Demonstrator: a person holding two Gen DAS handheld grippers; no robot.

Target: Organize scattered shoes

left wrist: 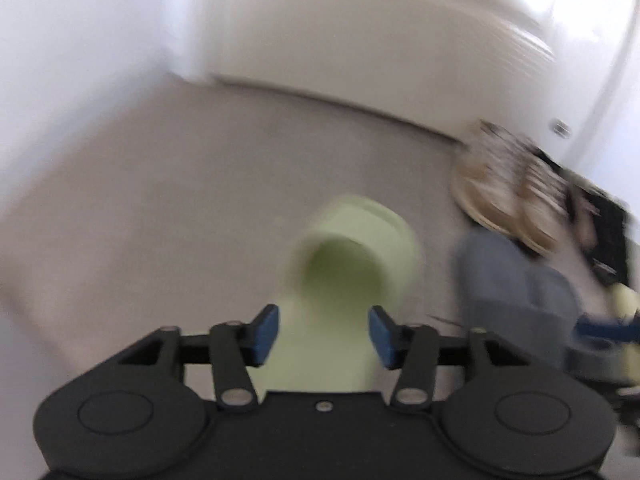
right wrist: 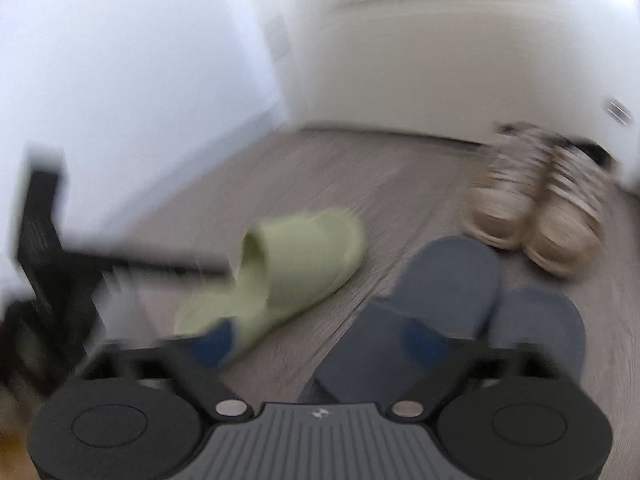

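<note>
Left tongs [left wrist: 323,334]: pads apart, green slipper's [left wrist: 352,264] heel between them, contact unclear through blur.
Right tongs [right wrist: 320,344]: pads apart, clamped on nothing, above floor [right wrist: 280,176].
Green slipper: on floor at 12 o'clock from left tongs.
Grey slippers [right wrist: 452,300]: paired, at 3 o'clock from green slipper.
Beige sneakers [right wrist: 536,208]: paired, beyond grey slippers, near wall [right wrist: 420,60].

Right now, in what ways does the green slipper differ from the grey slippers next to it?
The green slipper is pale green, while the grey slippers are dark blue-grey. The green slipper has no partner beside it, but the grey slippers lie side by side as a pair. The green slipper lies slanted, its toe turned towards the grey slippers, which point roughly straight ahead. Both are open-backed slip-ons.
</note>
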